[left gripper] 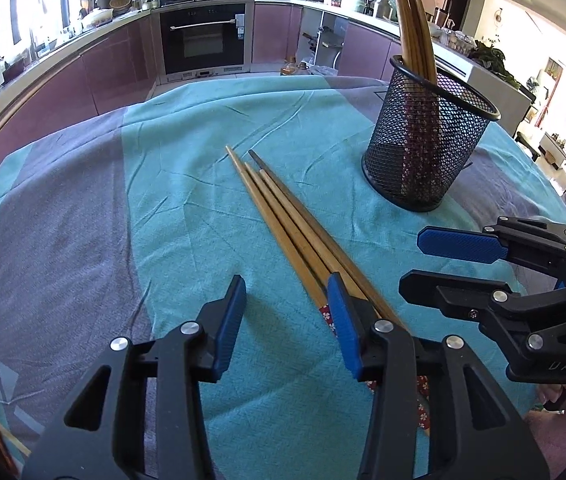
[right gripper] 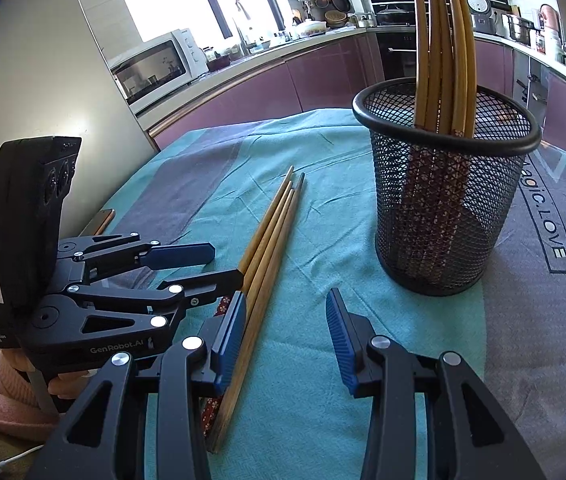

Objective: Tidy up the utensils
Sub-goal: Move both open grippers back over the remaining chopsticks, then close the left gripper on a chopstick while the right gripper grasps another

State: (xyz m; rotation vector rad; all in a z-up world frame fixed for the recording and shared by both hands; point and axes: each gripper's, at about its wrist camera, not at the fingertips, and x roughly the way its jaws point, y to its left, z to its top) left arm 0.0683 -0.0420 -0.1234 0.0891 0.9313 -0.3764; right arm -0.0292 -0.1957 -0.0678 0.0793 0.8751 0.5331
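Observation:
Several wooden chopsticks (left gripper: pixel 283 216) lie bundled on the teal tablecloth, tips pointing away; they also show in the right wrist view (right gripper: pixel 271 232). A black mesh holder (left gripper: pixel 423 148) stands upright at the right with several chopsticks in it, also in the right wrist view (right gripper: pixel 443 200). My left gripper (left gripper: pixel 287 320) is open and empty, its right finger lying over the chopsticks' thick ends. My right gripper (right gripper: pixel 287 340) is open and empty, its left finger beside the chopsticks. Each gripper shows in the other's view: the right (left gripper: pixel 435 260), the left (right gripper: pixel 219 264).
The round table is covered by a teal and purple tablecloth (left gripper: pixel 163 200) printed with lettering (right gripper: pixel 547 224). Kitchen counters, an oven (left gripper: pixel 203 36) and a microwave (right gripper: pixel 155 68) stand beyond the table. A phone (right gripper: pixel 99 220) lies at the table's left edge.

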